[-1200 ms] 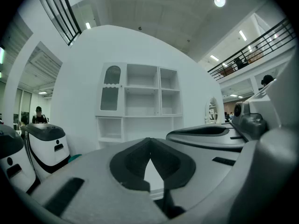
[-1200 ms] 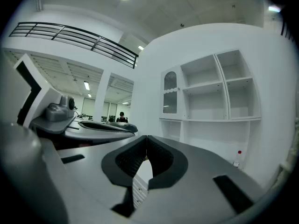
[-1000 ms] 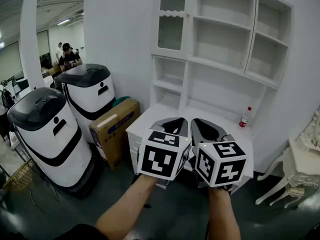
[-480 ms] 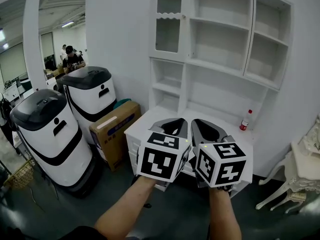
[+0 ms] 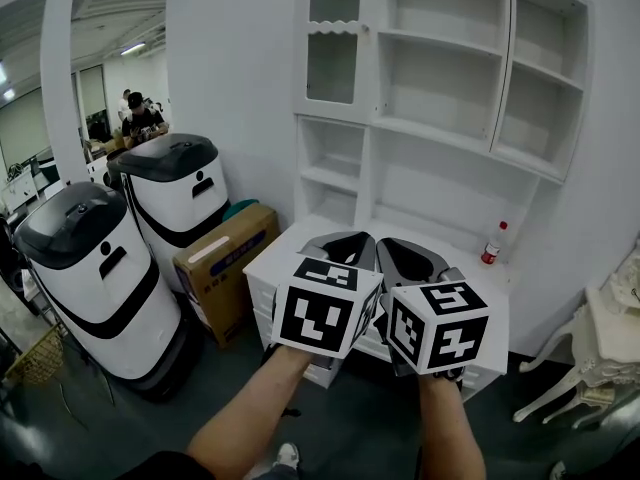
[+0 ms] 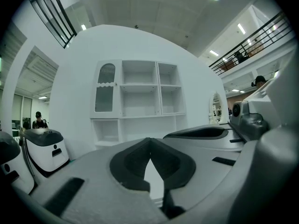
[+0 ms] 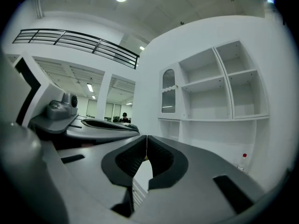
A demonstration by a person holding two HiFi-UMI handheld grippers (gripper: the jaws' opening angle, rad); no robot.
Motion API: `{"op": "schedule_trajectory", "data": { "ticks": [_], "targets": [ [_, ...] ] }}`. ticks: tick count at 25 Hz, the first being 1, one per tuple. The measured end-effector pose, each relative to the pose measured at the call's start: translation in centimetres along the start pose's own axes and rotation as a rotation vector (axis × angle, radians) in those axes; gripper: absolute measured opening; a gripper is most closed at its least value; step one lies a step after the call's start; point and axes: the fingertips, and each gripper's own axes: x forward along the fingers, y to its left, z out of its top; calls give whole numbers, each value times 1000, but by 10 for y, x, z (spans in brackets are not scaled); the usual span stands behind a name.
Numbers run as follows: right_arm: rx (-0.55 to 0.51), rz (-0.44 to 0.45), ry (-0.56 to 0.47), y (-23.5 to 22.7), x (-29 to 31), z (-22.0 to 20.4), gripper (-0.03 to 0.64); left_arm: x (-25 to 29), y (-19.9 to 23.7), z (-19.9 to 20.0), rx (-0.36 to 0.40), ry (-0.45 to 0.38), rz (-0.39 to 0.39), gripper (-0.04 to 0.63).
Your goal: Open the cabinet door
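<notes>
**Head view.** One tall white cabinet (image 5: pixel 440 118) of open shelves fills the wall ahead. It has a single door, the arched glazed cabinet door (image 5: pixel 333 43), which sits flush in its frame in the cabinet's upper left corner. Two grippers point level toward the cabinet's lower ledge: the left gripper (image 5: pixel 345 240) and the right gripper (image 5: pixel 405 248). They are side by side, each with one marker cube. The door is well above them and apart from both. One small clear bottle with a red cap (image 5: pixel 491 243) stands on the ledge at the cabinet's right end. Left of the cabinet are one brown cardboard box (image 5: pixel 225 258) and two rounded white machines with black lids (image 5: pixel 90 268), one behind the other. Right of the cabinet stands one ornate white side table (image 5: pixel 605 333).

**Left gripper view.** The left gripper (image 6: pixel 150 141) has its jaws clenched tip to tip with nothing between them. The cabinet door (image 6: pixel 105 88) is above and left of the tips, far off and untouched.

**Right gripper view.** The right gripper (image 7: pixel 147 137) also has its jaws pressed together on nothing. The cabinet door (image 7: pixel 168 91) is above the tips and slightly to their right, well apart from them. The bottle (image 7: pixel 243 158) shows at the cabinet's lower right.
</notes>
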Motion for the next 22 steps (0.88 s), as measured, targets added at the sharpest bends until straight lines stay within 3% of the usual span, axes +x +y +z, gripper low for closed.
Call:
{"op": "schedule_trajectory", "data": {
  "ticks": [9, 22],
  "targets": [
    [-8, 5, 28, -20, 69, 16, 21, 53, 51, 19, -10, -29, -41, 11],
    [-97, -25, 79, -19, 164, 36, 20, 101, 135, 40, -15, -52, -106, 11]
  ]
}}
